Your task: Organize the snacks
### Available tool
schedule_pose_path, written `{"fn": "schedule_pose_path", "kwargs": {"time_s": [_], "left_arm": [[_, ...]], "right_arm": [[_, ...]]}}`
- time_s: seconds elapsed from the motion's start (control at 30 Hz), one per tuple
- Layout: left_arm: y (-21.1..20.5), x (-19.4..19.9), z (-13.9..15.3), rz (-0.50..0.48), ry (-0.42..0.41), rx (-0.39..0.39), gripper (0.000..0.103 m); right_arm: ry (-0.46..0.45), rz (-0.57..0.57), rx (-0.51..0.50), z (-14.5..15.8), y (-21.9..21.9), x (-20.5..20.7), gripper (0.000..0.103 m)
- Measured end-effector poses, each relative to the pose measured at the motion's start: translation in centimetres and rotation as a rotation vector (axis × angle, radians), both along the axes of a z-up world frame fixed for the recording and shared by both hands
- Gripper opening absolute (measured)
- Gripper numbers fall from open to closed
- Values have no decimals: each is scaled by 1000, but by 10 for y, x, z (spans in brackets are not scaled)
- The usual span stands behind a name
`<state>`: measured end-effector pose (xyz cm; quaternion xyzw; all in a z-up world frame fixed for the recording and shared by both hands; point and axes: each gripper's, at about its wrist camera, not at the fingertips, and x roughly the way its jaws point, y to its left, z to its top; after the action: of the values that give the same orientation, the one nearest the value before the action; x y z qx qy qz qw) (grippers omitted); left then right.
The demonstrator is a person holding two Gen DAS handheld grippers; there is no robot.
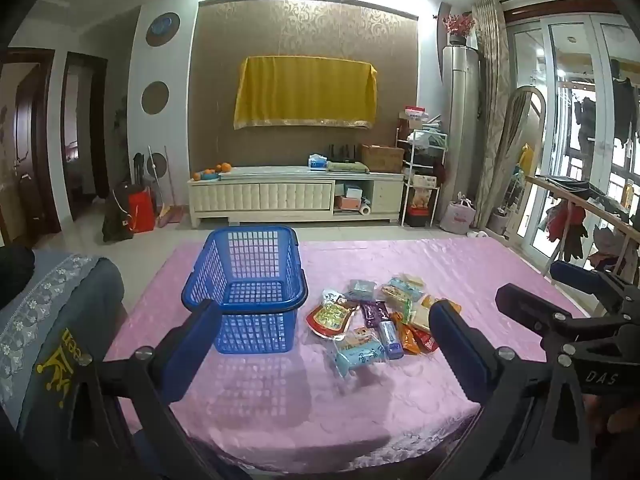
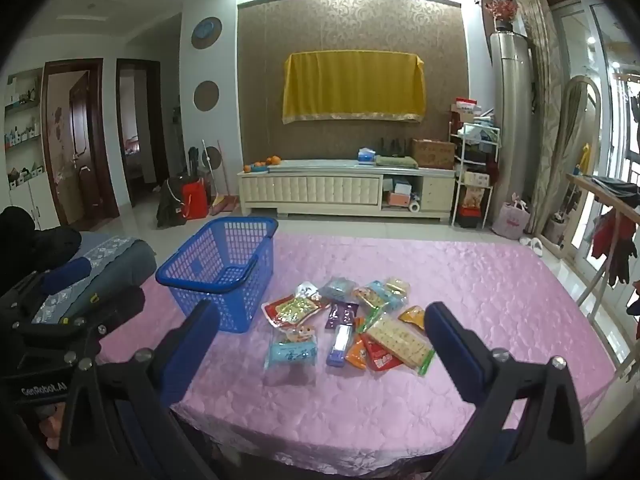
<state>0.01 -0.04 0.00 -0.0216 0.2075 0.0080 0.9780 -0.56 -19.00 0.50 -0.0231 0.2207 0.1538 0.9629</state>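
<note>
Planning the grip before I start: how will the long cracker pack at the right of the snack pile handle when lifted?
The cracker pack looks fairly stiff, its rows of crackers holding it flat. The clear wrapper is glossy, so probably slippery. Crackers may break under a hard squeeze.

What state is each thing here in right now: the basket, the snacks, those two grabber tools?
blue basket: upright, empty
snack packets: loose pile on the pink tablecloth, beside the basket
left gripper: open, holding nothing
right gripper: open, holding nothing
</note>
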Motion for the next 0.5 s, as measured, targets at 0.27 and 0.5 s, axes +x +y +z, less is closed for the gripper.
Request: {"fn": "schedule_pose_path", "kwargs": {"time_s": [0.27,0.5], "left_arm": [[-7,-9,-8,9,-10,8,103],[1,-2,-5,-1,13,-9,102]], "right_arm": [[8,9,20,-2,1,0,103],[30,19,13,-9,-1,-1,103]]}}
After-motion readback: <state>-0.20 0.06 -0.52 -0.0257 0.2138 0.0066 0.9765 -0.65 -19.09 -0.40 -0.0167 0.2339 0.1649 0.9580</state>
